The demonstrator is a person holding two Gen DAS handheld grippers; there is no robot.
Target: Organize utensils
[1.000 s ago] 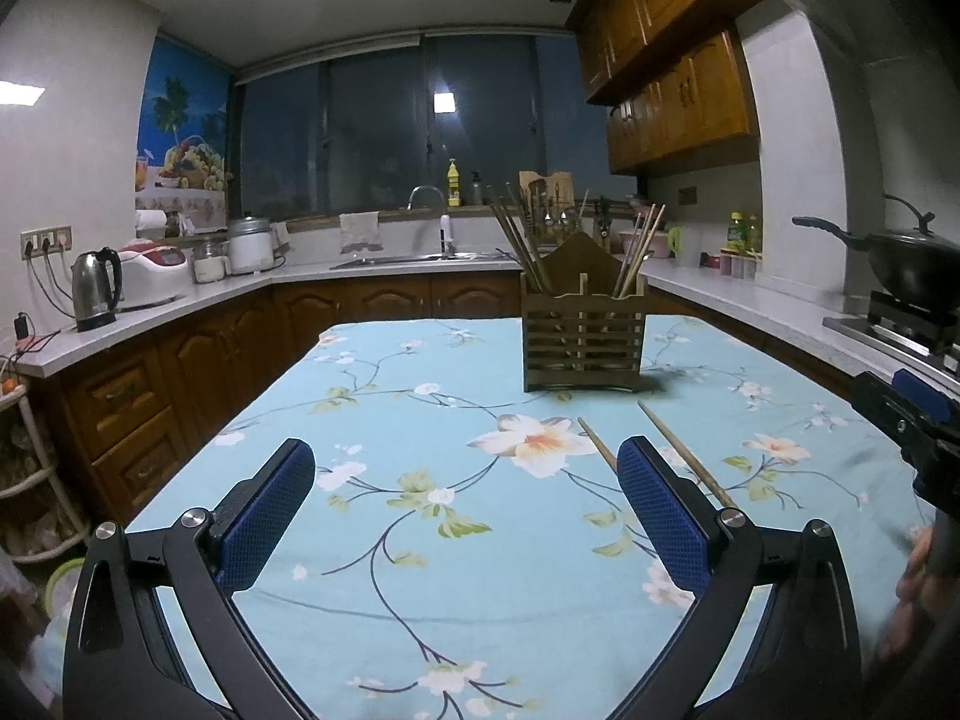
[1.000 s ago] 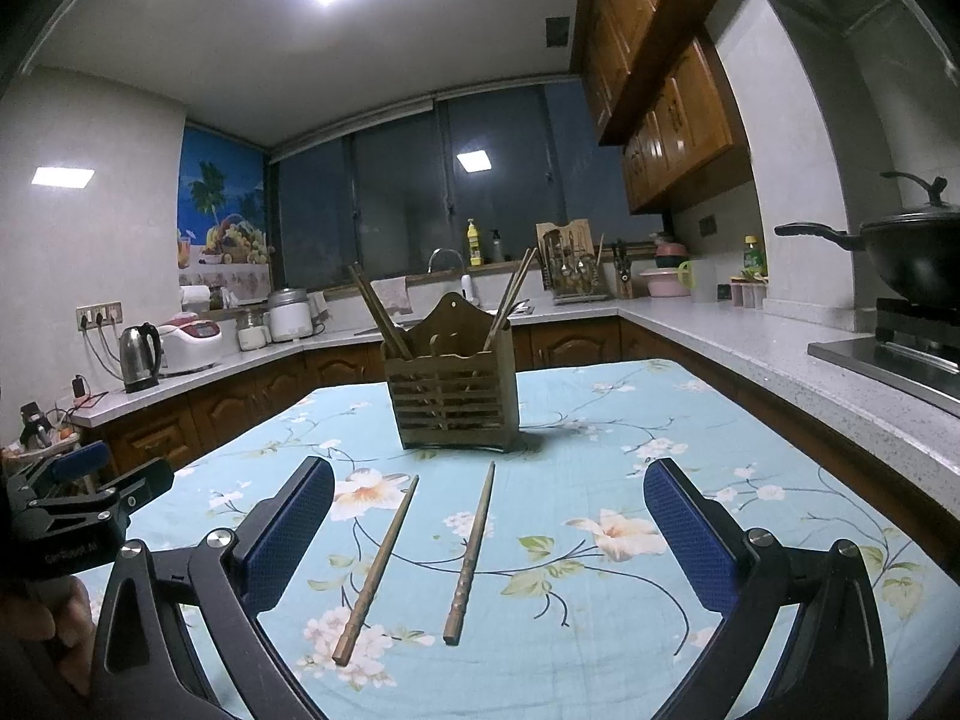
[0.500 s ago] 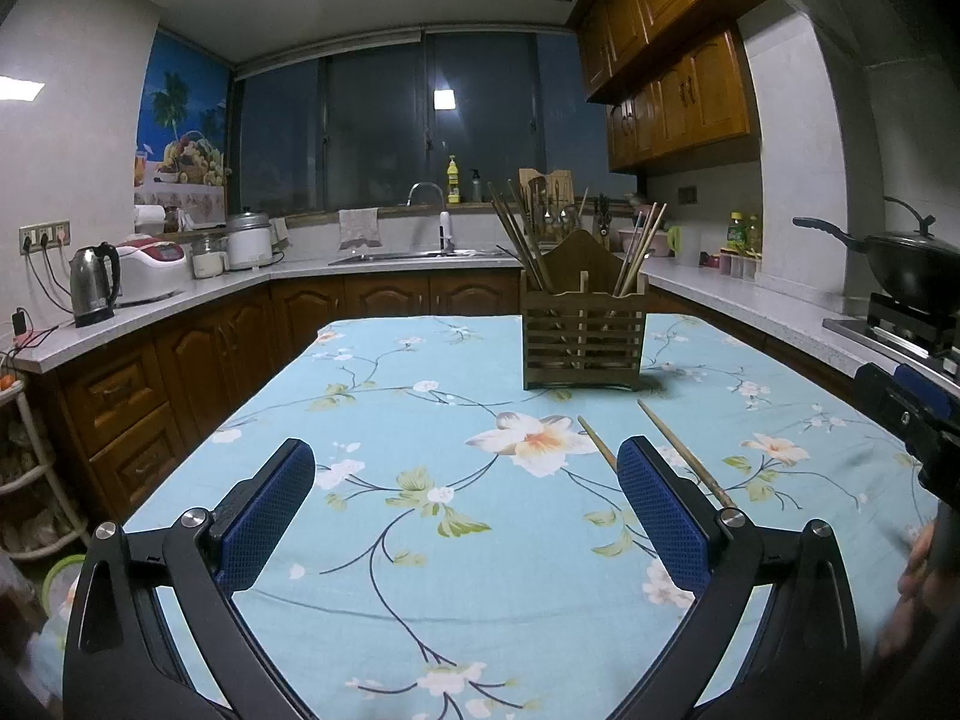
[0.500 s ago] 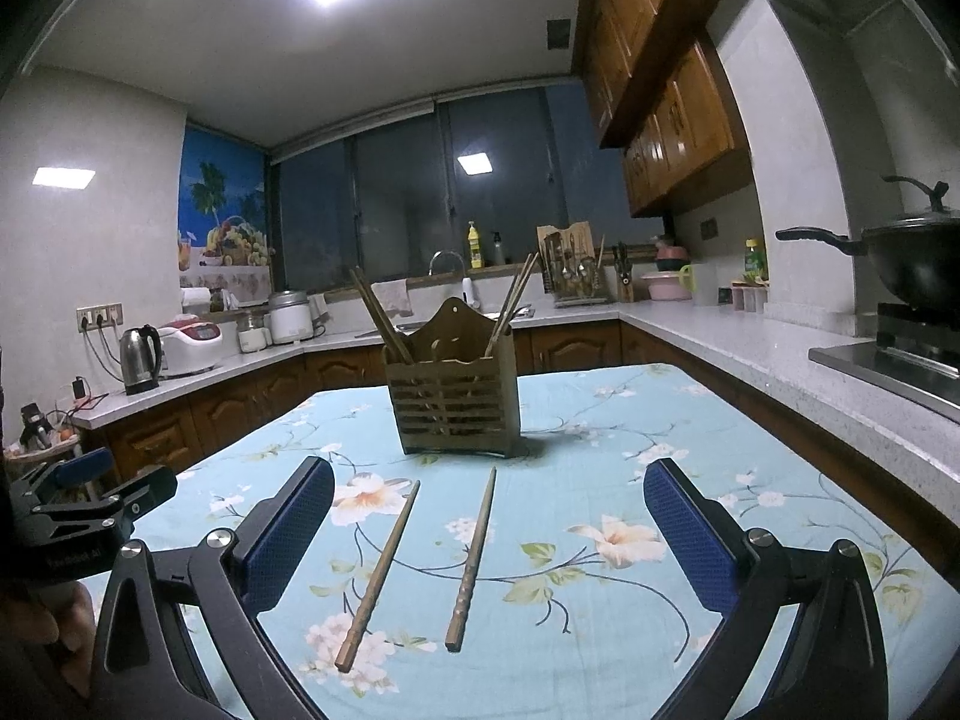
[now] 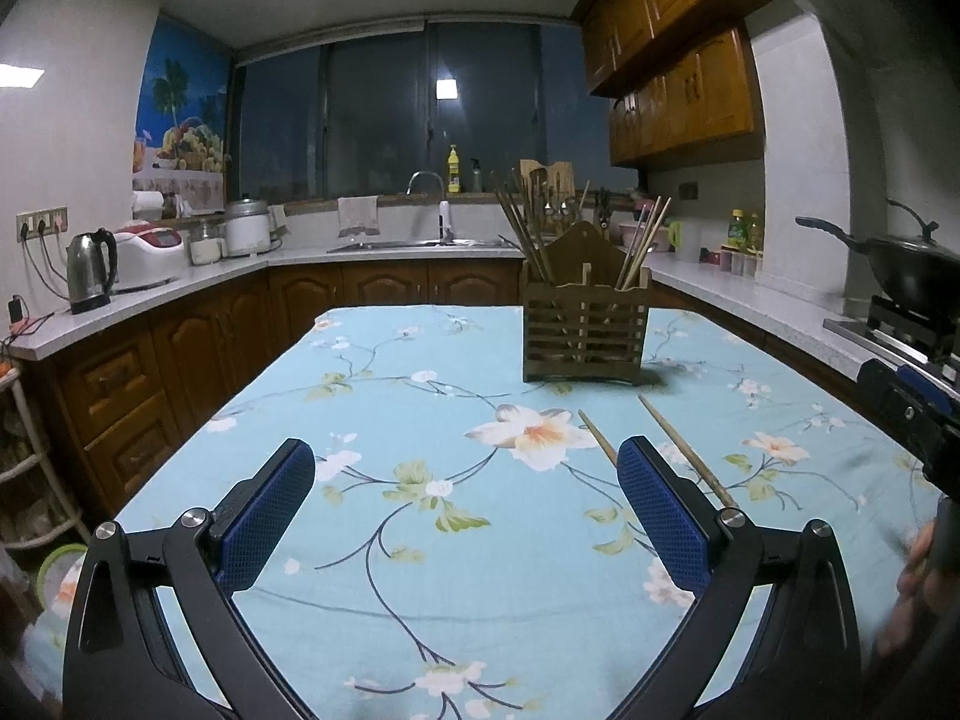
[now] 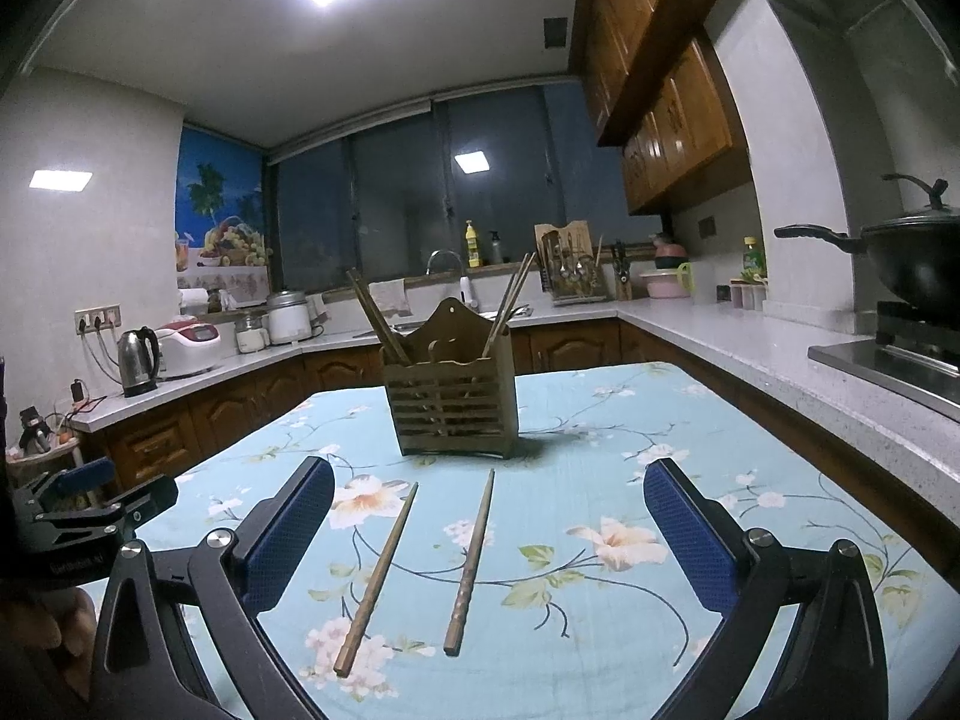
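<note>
A slatted wooden utensil holder (image 6: 450, 405) stands on the table with several chopsticks leaning in both ends; it also shows in the left wrist view (image 5: 585, 330). Two loose wooden chopsticks (image 6: 378, 576) (image 6: 471, 564) lie side by side on the cloth in front of it, between my right gripper's open fingers. My right gripper (image 6: 489, 531) is open and empty just above them. My left gripper (image 5: 465, 510) is open and empty; the chopsticks (image 5: 687, 456) lie by its right finger.
The table carries a light-blue floral cloth (image 6: 600, 456). Kitchen counters run around it, with a kettle (image 5: 90, 270), a rice cooker (image 5: 150, 255), a sink (image 5: 426, 243) and a black wok (image 6: 912, 258) on the stove at right.
Both views have shifted very slightly. The chopsticks and holder have not moved, and both grippers stay open.
</note>
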